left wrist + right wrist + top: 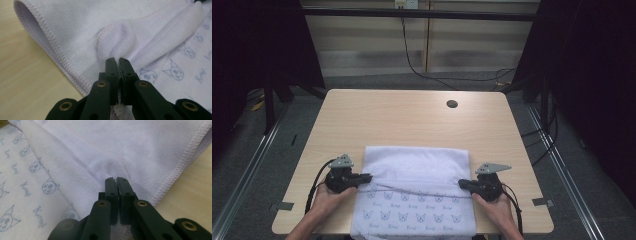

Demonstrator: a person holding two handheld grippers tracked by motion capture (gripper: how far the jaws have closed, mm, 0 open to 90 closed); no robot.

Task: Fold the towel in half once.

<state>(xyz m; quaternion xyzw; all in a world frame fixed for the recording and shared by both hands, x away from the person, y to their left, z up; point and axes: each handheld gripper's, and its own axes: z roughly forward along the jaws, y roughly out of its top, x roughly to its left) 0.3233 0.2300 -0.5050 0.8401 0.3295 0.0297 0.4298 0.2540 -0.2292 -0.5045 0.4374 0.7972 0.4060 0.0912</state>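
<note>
Worktop (pixel 362 115) carries white towel (pixel 417 165) at near middle, near end printed, hanging over near edge. Left gripper (pixel 368 177) jaws clamped on towel's left edge; right gripper (pixel 461 184) jaws clamped on right edge.

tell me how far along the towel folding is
Done: the towel has its far part doubled over, plain side up, near the table front. In hand: the left gripper and right gripper each pinch a side edge at the fold line, jaws shut on cloth. Left: the printed near part, overhanging the table edge, looks unfolded.
</note>
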